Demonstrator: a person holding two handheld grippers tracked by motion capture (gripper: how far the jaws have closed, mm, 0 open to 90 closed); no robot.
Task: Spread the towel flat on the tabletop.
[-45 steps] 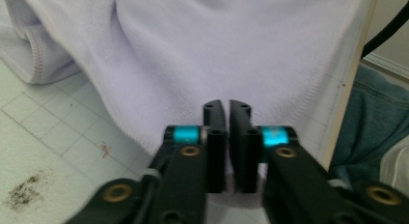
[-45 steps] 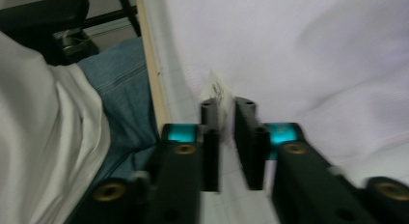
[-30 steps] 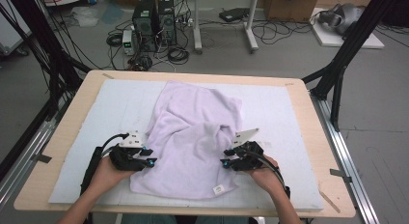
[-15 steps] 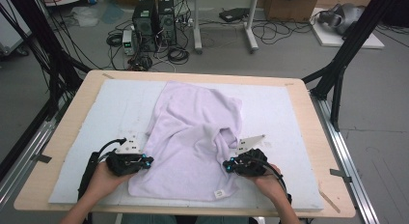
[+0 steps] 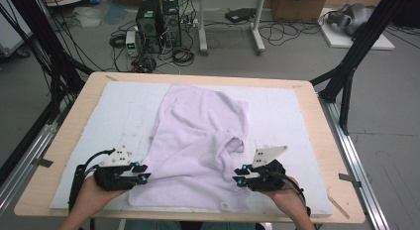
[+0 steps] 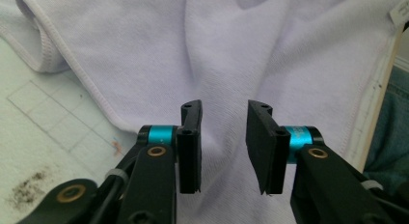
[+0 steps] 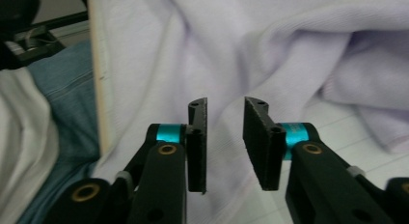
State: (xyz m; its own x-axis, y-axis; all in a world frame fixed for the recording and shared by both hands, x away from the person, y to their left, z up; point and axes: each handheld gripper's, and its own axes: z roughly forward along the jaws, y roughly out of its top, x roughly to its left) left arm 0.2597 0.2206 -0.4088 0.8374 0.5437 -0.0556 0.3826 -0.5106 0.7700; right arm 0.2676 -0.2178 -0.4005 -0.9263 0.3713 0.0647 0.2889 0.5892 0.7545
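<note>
Rumpled lilac terry-cloth towel (image 5: 198,150) spread mid-table on white mat (image 5: 297,116). Left gripper (image 6: 223,142) and right gripper (image 7: 224,143), jaws just reopened, apart, empty above near hem. Risk: shallow bite slipping, dragging fabric askew.

Premises: a robotics or data-recording lab. A wooden counter (image 5: 64,141) stands inside a black strut frame (image 5: 356,56) on a bare grey concrete floor (image 5: 391,155). Two desktop computer towers (image 5: 158,19) sit on the floor behind it amid loose tangled cables (image 5: 183,54). Cardboard boxes (image 5: 297,4) line the back.
</note>
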